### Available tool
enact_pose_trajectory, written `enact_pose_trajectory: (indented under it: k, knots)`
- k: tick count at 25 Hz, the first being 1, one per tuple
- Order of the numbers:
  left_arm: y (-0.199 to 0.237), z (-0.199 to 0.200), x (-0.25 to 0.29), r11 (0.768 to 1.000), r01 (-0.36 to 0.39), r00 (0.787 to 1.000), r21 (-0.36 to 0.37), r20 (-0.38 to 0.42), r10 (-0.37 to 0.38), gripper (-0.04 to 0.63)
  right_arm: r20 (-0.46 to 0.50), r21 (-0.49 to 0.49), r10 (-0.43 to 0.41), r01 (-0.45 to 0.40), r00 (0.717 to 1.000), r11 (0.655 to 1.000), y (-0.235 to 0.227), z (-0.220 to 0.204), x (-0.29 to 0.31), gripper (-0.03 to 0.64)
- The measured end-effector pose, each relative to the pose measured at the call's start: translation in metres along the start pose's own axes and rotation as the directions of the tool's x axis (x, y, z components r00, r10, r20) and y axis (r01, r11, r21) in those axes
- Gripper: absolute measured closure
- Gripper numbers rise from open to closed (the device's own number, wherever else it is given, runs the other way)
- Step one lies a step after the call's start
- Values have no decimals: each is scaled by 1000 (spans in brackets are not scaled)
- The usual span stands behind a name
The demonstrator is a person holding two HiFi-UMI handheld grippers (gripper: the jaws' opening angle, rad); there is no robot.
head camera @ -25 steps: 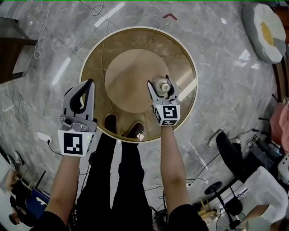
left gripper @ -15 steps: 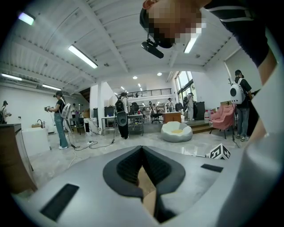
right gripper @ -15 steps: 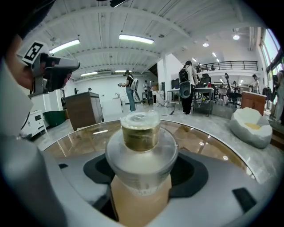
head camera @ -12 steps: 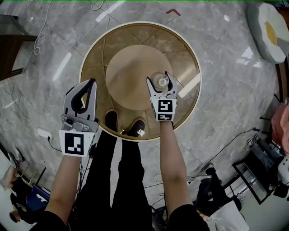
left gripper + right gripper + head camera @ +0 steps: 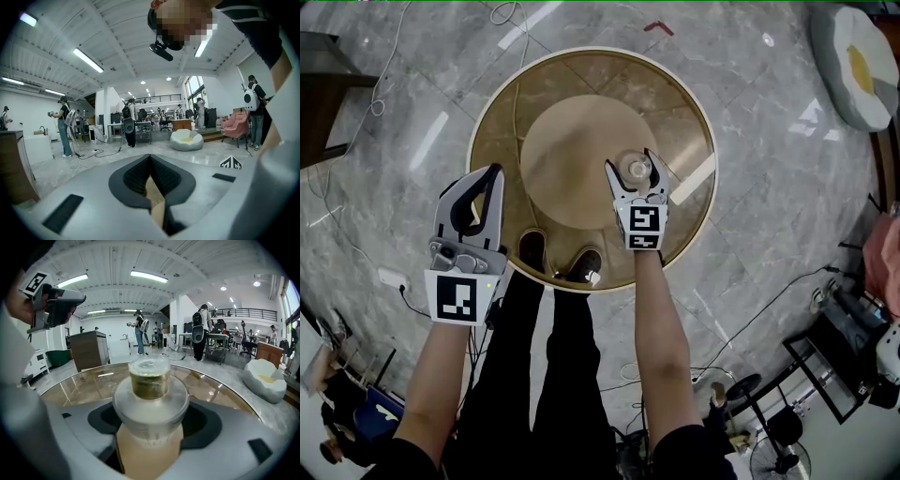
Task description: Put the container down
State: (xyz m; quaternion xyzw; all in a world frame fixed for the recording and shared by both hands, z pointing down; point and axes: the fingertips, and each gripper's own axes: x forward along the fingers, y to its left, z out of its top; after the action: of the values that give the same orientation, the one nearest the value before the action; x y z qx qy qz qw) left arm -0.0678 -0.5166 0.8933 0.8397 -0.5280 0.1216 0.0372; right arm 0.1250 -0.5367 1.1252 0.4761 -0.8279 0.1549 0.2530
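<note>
A clear lidded container [image 5: 636, 171] with an olive-gold top [image 5: 150, 378] sits between the jaws of my right gripper [image 5: 632, 167], which is shut on it over the right part of the round glass table [image 5: 684, 112]. In the right gripper view the container [image 5: 151, 404] fills the gap of the right gripper [image 5: 151, 425]. Whether its base touches the glass is hidden. My left gripper [image 5: 492, 172] hangs over the table's left rim, shut and holding nothing. The left gripper view shows the left gripper [image 5: 150, 158] with its pads meeting.
The table has a gold rim and a tan round base [image 5: 572, 159] under the glass. My shoes [image 5: 530, 251] show through the near edge. A beanbag [image 5: 853, 66] lies far right, a dark cabinet [image 5: 323, 103] far left. Cables run across the marble floor. People stand in the background.
Both grippers stay almost where they were. The right one, still shut on the container, has edged slightly away from me and toward the table's middle.
</note>
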Motion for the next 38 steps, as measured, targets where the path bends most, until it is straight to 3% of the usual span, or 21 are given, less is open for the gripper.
enact_pose_trajectory:
  k: [11,19,26,32,38]
  knots:
    - [-4,5,-7,1000,9,1000,10,4,-9,571,76,43,27,-31,997,999,4,15,-25,258]
    - [-14,49,-8,999,31,999,11,30,-31,571,194,11,16,-18,981,1000,4,98,-77,258]
    - [-22,130,1,998,52,994,35,90,-55,571,334,24,-23,17,942,1000,-10,217,-156,259]
    - [-35,239,-6,994,79,980,78,175,-92,571,419,10,-36,35,907,999,-15,320,-232,259]
    - [-45,314,-43,994,95,977,52,186,-103,571,494,9,-63,67,867,998,-4,397,-316,259]
